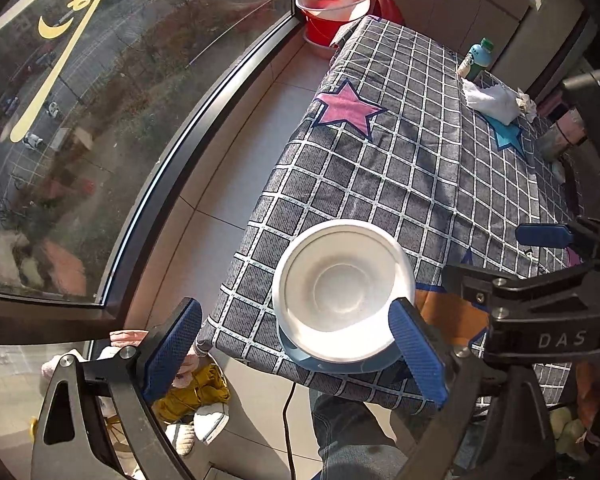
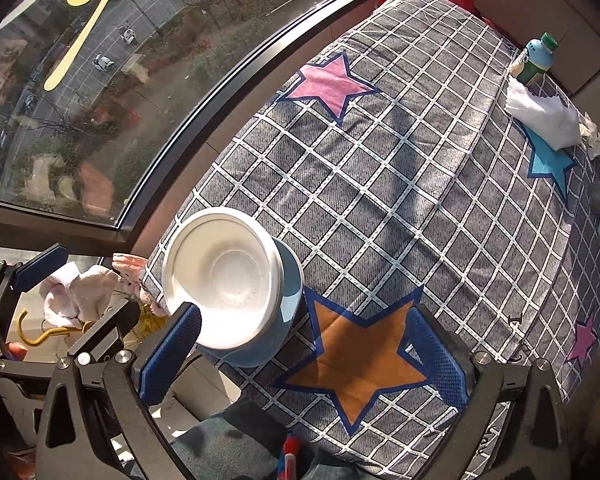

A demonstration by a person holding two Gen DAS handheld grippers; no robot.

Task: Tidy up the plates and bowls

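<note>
Left tongs [image 1: 296,354] released, nothing gripped | right tongs [image 2: 304,354] released over orange star | white bowl [image 1: 342,290] sits in blue dish [image 1: 332,362] between left tongs' fingers, left of right tongs, at table [image 1: 420,168] near edge | progress: stack looks done (no other crockery visible) | left: likely nothing, maybe tidy placement

The counter [image 1: 400,168] is draped in a grey cloth [image 2: 380,168] checked with white lines and sewn with pink, blue and orange stars. At its near left corner a pale blue plate [image 2: 260,350] lies flat, a white bowl [image 2: 224,276] sitting in it. At the far right stand a green-capped bottle [image 1: 476,60] and, just beside it, a crumpled white cloth [image 1: 490,100].
</note>
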